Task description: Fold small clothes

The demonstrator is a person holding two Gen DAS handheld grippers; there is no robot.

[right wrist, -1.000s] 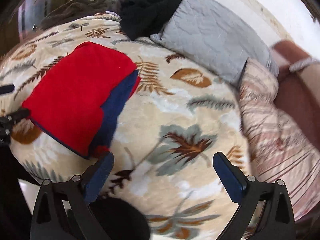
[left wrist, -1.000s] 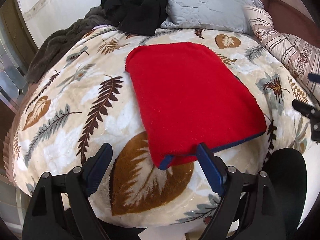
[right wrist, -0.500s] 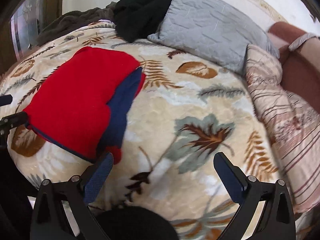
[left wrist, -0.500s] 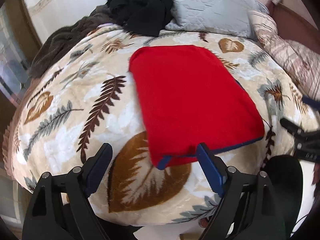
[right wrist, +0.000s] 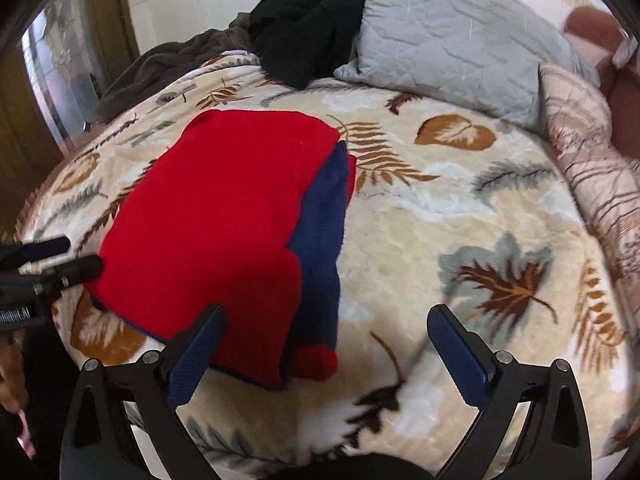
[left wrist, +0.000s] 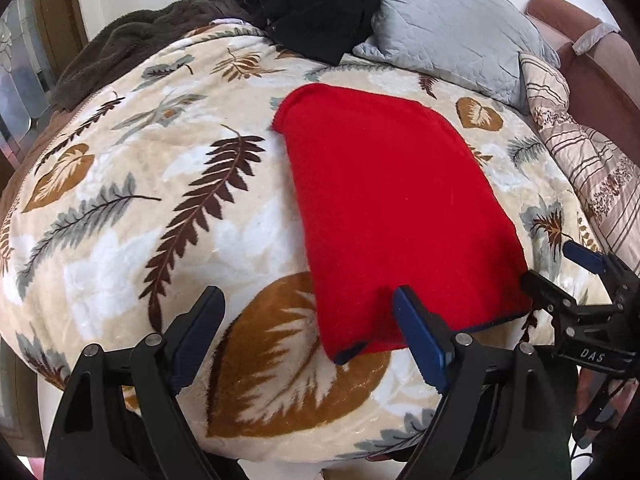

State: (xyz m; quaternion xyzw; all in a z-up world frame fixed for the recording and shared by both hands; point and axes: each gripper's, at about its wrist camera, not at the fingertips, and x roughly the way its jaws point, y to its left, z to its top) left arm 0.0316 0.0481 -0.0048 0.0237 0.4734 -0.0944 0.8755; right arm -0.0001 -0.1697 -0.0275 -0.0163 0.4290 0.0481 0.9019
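A red garment with a navy lining [left wrist: 392, 208] lies folded flat on the leaf-patterned blanket [left wrist: 168, 200]. In the right wrist view the garment [right wrist: 224, 224] shows a navy strip along its right side. My left gripper [left wrist: 308, 328] is open and empty over the garment's near left corner. My right gripper [right wrist: 324, 340] is open and empty over the near right corner. The right gripper also shows in the left wrist view [left wrist: 568, 276], beside the garment's right edge. The left gripper shows in the right wrist view [right wrist: 60, 258] at the garment's left edge.
A grey quilted pillow [left wrist: 456, 36] and a pile of black clothes [left wrist: 316, 4] lie at the head of the bed. A dark brown throw [left wrist: 132, 52] hangs at the far left. A striped pillow [left wrist: 592, 160] lies at the right. The blanket's front edge drops off just below the grippers.
Both grippers have moved in toward the garment's near edge. The right gripper has swung left, so the garment now sits between its fingers. The garment has not moved.
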